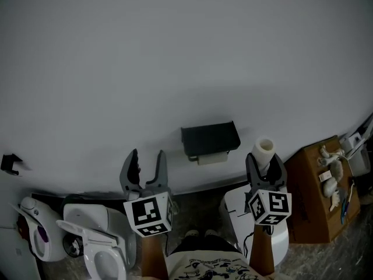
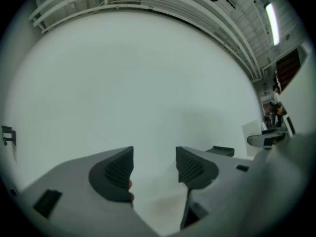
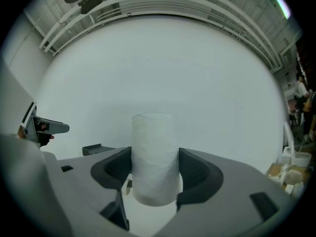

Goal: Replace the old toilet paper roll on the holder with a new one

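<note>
Holding the new toilet paper roll (image 3: 154, 152) upright, my right hand-held gripper (image 1: 265, 160) is clamped on its sides, with the roll's top standing clear above the jaws. In the head view the roll sits at 3 o'clock from the black wall holder (image 1: 210, 137), near it but apart. My left hand-held gripper (image 1: 147, 156) has its jaws spread with nothing between them, and it hovers at 8 o'clock from the holder, facing bare wall.

The old roll (image 1: 213, 158) shows only as a pale sliver under the holder's cover, so I judge removal not yet done.

Hazards from here:
- Offering the new roll before the old one is off would jam it against the occupied holder.
- The old roll shows so little that the left jaws could close on the cover instead.
- Excess squeeze may crush the new roll; too little may let it slip to the floor, with the toilet (image 1: 93, 238) at 7 o'clock.
</note>
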`<state>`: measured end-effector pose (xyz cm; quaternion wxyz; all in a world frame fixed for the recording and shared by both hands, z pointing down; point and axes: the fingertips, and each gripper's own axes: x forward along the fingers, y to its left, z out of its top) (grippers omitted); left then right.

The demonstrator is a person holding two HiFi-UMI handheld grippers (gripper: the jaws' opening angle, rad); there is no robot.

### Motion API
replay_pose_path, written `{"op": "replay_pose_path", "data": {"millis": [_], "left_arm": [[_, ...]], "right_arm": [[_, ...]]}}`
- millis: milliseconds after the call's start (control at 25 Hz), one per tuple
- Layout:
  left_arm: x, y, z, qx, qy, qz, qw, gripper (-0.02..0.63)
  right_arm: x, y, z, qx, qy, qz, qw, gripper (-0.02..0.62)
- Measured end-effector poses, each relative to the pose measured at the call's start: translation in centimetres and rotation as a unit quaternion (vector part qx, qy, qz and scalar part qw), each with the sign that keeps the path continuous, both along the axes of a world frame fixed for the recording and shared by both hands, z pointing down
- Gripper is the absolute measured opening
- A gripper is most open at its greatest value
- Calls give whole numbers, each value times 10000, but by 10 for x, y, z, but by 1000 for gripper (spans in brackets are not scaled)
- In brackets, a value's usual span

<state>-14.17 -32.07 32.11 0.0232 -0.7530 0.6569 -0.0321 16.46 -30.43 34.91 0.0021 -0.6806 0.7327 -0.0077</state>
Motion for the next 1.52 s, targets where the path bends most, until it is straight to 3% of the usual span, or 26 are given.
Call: {"op": "replay_pose_path", "data": {"millis": [480, 640, 800, 920, 1000, 1080, 1160, 1240, 1280, 1320, 1440, 1520], "left_arm": [[5, 2, 2, -95, -240, -229, 9994, 252], [8, 2, 7, -149, -877, -251, 9957, 252], [12, 4, 19, -236, -1824, -318, 9824, 252], [17, 3, 32, -379, -2715, -322, 9611, 252], [21, 2, 41, -505, -3488, -334, 9352, 252], [23, 2, 49, -609, -4372, -448, 8962, 252], [25, 2, 57, -649, -5220, -566, 8486, 252], [30, 2, 65, -682, -5786, -533, 8110, 252], [33, 2, 68, -698, -5922, -465, 8014, 252], [37, 2, 70, -709, -5964, -387, 7986, 252], [45, 3, 76, -709, -5858, -230, 8070, 252], [50, 3, 80, -705, -5859, -158, 8071, 252]], "right_arm": [[7, -7, 2, -67, -40, -221, 9997, 302], [13, -7, 7, -101, -48, -189, 9998, 302], [17, -3, 9, -131, -58, -156, 9998, 302], [18, -2, 12, -153, -55, -140, 9998, 302], [19, -1, 13, -166, -46, -110, 9998, 302], [20, 0, 14, -172, -35, -66, 9998, 302], [22, 2, 14, -174, -33, -26, 9998, 302], [23, 3, 15, -180, -47, -6, 9998, 302], [24, 3, 15, -185, -55, -1, 9998, 302], [24, 3, 15, -191, -57, 3, 9998, 302], [26, 5, 16, -200, -39, 23, 9998, 302], [28, 6, 16, -204, -37, 50, 9998, 302]]}}
